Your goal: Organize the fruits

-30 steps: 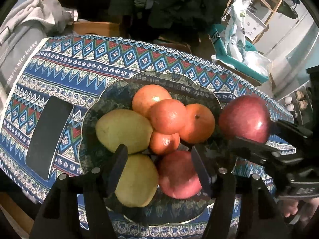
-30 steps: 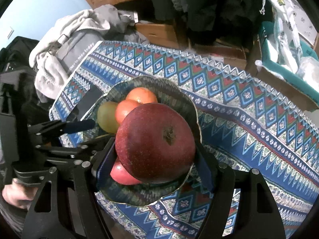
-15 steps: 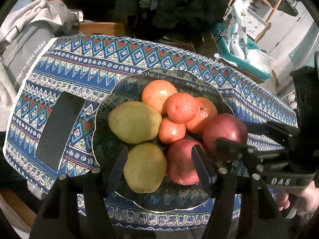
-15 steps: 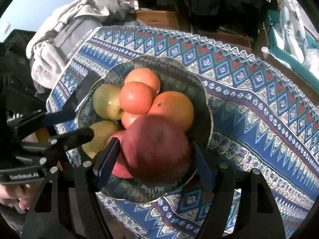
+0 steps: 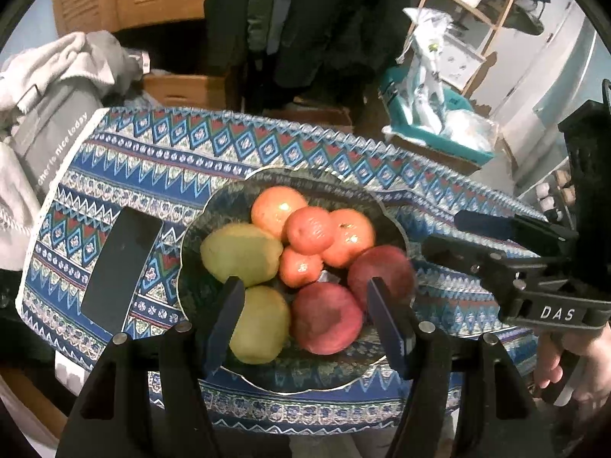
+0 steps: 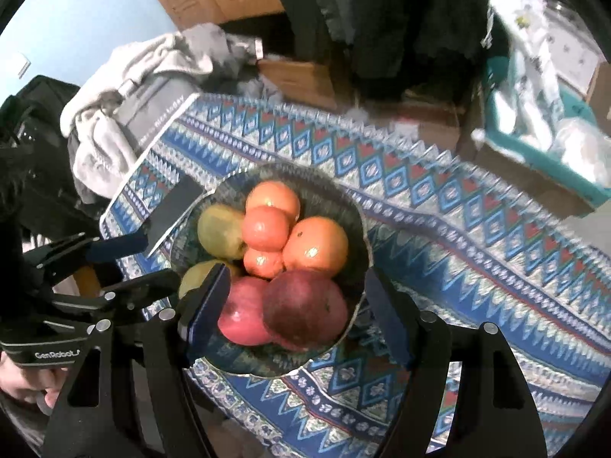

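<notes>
Dark patterned bowl (image 5: 385, 210) sits on the bench under a blue zigzag-print cloth (image 5: 160, 160), w/ all visible fruit piled inside. Two yellow-green pears (image 5: 240, 253) on the bowl's left side, one behind the other; the near pear (image 5: 263, 324) lies close to the front rim. Four orange citrus clustered at center/back: big one at the rear (image 5: 277, 210), a mid-size one (image 5: 309, 229) stacked on top, a larger one to the right (image 5: 349, 236), and a small one (image 5: 301, 267) tucked low in front. Two red apples at front right: pinkish-red apple (image 5: 324, 318) beside the near pear, and a darker red apple (image 6: 305, 307) touching it, resting vs. the bowl's right rim, skin mottled, a bit blurred.

Left tool (image 5: 303, 313) hangs over the bowl's near edge, fingers spread wide, holding nothing. Right tool (image 6: 296, 305) likewise spread wide around the apples, no contact w/ either pad, nothing held.

Black flat phone-like slab (image 5: 120, 267) lies on the cloth just left of the bowl. Grey-white clothing heap (image 6: 126, 95) beyond the bench's left end.
</notes>
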The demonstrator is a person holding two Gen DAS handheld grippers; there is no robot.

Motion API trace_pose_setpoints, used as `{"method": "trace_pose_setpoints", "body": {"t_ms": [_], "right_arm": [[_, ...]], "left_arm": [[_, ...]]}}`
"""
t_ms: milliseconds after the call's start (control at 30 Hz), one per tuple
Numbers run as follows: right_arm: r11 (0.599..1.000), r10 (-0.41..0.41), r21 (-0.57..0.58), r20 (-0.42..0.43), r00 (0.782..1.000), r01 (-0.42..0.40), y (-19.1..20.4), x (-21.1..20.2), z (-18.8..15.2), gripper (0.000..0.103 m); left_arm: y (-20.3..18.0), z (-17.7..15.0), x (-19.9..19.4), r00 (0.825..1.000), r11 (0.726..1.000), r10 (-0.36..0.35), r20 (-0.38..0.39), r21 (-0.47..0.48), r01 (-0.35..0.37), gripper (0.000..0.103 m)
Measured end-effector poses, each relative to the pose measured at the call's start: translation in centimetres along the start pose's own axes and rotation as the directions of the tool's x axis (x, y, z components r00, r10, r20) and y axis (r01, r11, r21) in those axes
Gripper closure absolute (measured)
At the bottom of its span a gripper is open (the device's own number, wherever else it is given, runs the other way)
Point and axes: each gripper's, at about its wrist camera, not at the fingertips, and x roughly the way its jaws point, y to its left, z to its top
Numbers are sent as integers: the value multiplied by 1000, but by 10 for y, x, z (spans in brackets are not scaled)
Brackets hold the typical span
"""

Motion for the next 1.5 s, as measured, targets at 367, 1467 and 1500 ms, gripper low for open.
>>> {"method": "trace_pose_setpoints", "body": {"t_ms": [367,1467,1500], "right_arm": [[997,-64,-35,133,989,69,10,-67,3,28],[991,-126,10,338,933,130,-9,-180,-38,16],[991,-128,13,338,932,131,-11,-181,-40,16]], "left_arm": [[-25,8,-44,994,998,-25,105,59,19,23],[-77,13,-128,944,987,-73,321,157,24,3],[-77,13,-128,944,987,-75,321,157,25,3]]}}
